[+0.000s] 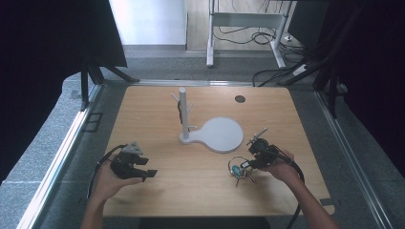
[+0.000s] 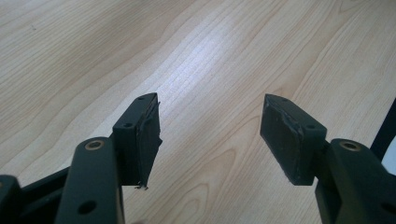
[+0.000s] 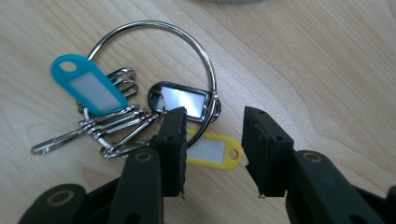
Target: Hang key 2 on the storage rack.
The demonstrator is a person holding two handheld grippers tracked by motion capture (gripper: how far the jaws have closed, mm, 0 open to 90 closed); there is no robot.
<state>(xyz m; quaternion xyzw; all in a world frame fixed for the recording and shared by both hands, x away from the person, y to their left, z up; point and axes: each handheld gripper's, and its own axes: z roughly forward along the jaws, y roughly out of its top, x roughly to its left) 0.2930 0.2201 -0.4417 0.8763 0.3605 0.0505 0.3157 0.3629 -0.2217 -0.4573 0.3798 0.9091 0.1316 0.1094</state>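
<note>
My right gripper [image 3: 212,149] hangs low over the big chrome key ring [image 3: 154,79] with its teal, black and yellow tags, lying flat on the pale wooden table [image 1: 191,186]; its jaws are half spread around the yellow tag [image 3: 212,151], not yet pinching. Closing here, the pads may catch only that thin tag or skid off it. My left gripper [image 2: 210,135] is spread wide, empty.

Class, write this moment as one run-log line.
left gripper: open, idle over table | right gripper: open, fingers straddling key ring, yellow tag between | stand: bare
</note>
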